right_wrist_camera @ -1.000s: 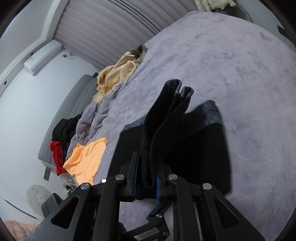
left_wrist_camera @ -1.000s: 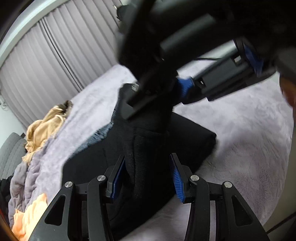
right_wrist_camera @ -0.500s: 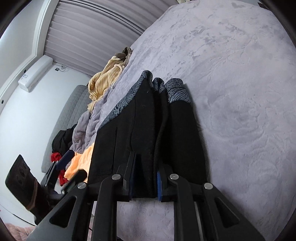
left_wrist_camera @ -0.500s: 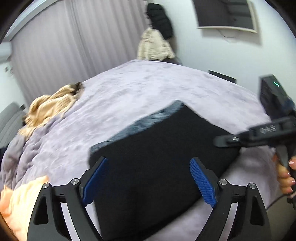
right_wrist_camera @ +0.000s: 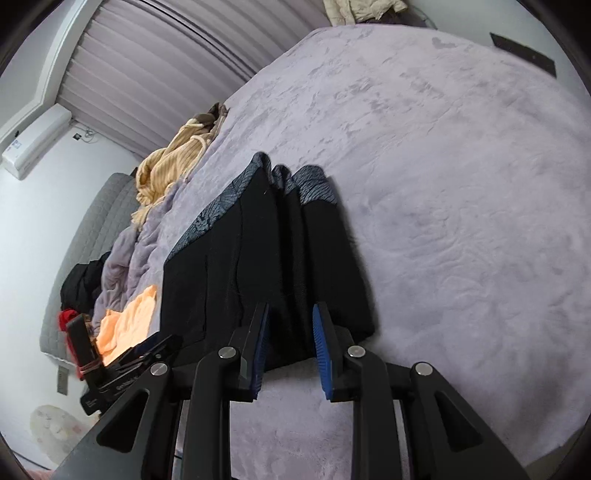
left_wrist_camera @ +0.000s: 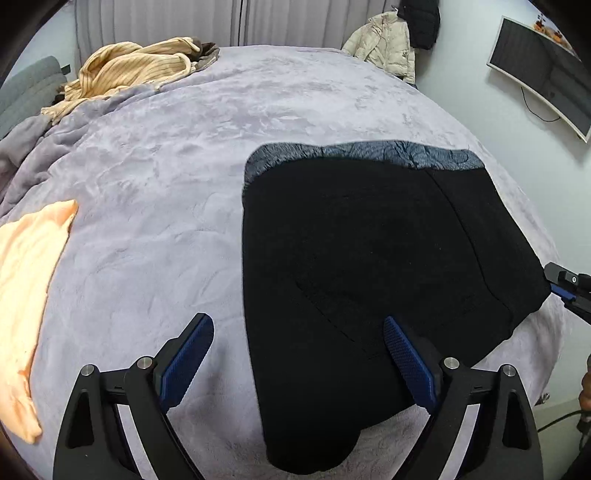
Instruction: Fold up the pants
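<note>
The black pants (left_wrist_camera: pixel 369 266) lie folded flat on the lavender bed (left_wrist_camera: pixel 166 177), both the left tongs (left_wrist_camera: pixel 299 354) and the right tongs (right_wrist_camera: pixel 290 345) spread wide and released at the near edge, no readable writing anywhere.

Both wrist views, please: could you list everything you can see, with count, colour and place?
pants: 1, black with a grey-blue patterned waistband, folded flat on the bed's near right part.
blanket: 1, lilac plush, covering the bed.
ribbed sweater: 1, tan, bunched at the bed's far left.
orange garment: 1, peach-orange, bed's left edge.
jacket: 1, cream, hanging beyond the bed's far end.
dark coat: 1, black, hanging beside the jacket.
monitor: 1, dark screen, right wall.
air conditioner: 1, white, high on the wall.
curtains: lilac-grey, behind the bed.
left gripper: 1, black with blue pads, open above the pants.
right gripper: 1, black with blue pads, open at the pants' near edge.
</note>
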